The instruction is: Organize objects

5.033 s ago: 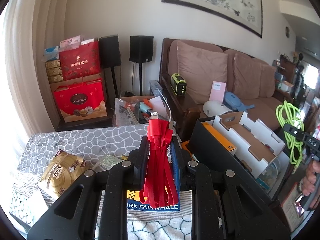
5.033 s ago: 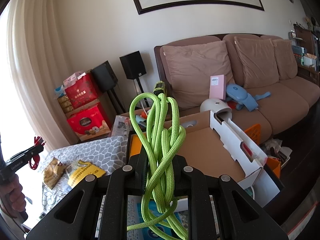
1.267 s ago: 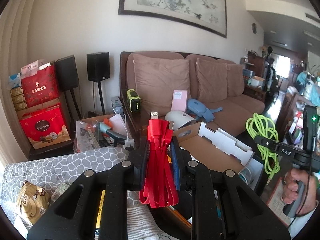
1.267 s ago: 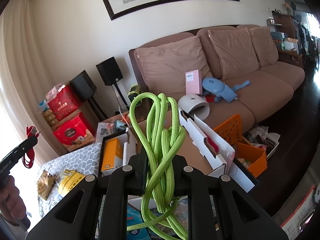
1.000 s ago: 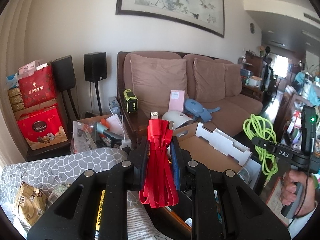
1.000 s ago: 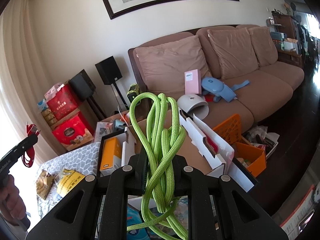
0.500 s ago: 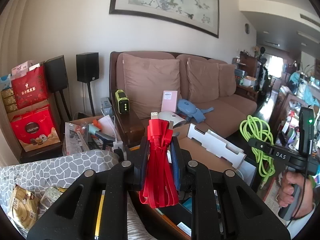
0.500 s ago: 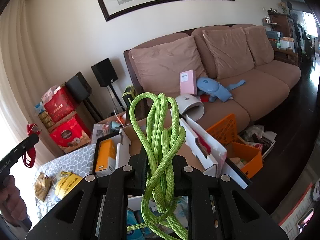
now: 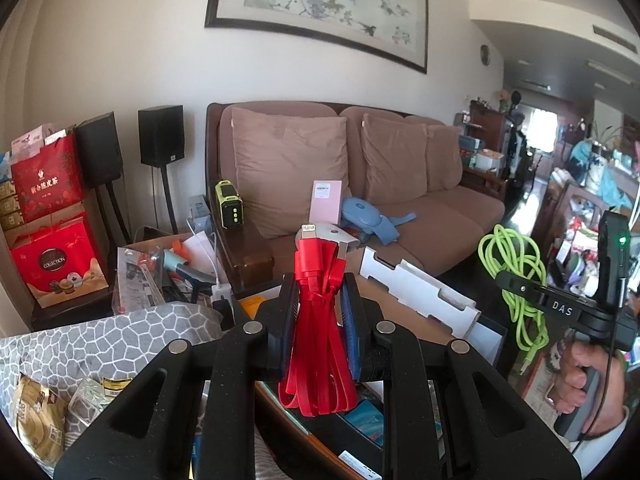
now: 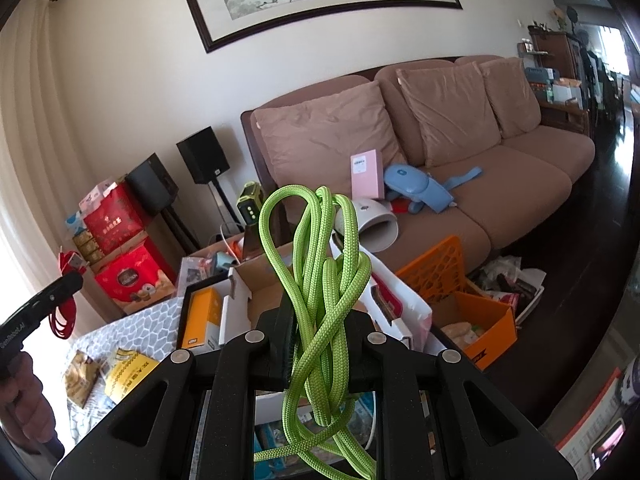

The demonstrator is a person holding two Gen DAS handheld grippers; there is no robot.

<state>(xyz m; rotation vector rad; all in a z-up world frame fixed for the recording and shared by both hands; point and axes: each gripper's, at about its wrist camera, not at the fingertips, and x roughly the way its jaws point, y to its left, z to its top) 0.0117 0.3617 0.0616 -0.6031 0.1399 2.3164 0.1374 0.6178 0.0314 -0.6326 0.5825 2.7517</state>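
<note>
My left gripper (image 9: 319,296) is shut on a bundle of flat red cable (image 9: 318,332) with a white plug at the top, held upright in the air above the table. My right gripper (image 10: 320,320) is shut on a coil of bright green braided cable (image 10: 320,280), also held up. In the left wrist view the right gripper (image 9: 504,280) shows at the right with the green cable (image 9: 516,276) hanging from it. In the right wrist view the left gripper (image 10: 72,280) shows at the far left with the red cable (image 10: 62,316).
A table with a grey patterned cloth (image 9: 80,340) holds snack packets (image 9: 36,412). An open cardboard box (image 10: 260,292) with white dividers and an orange box (image 10: 200,320) stands ahead. A brown sofa (image 9: 360,184), orange crates (image 10: 460,300), red gift boxes (image 9: 52,256) and speakers stand behind.
Both grippers have swung to the right and a little higher while keeping hold of their cables. The sofa and box have shifted left in both views.
</note>
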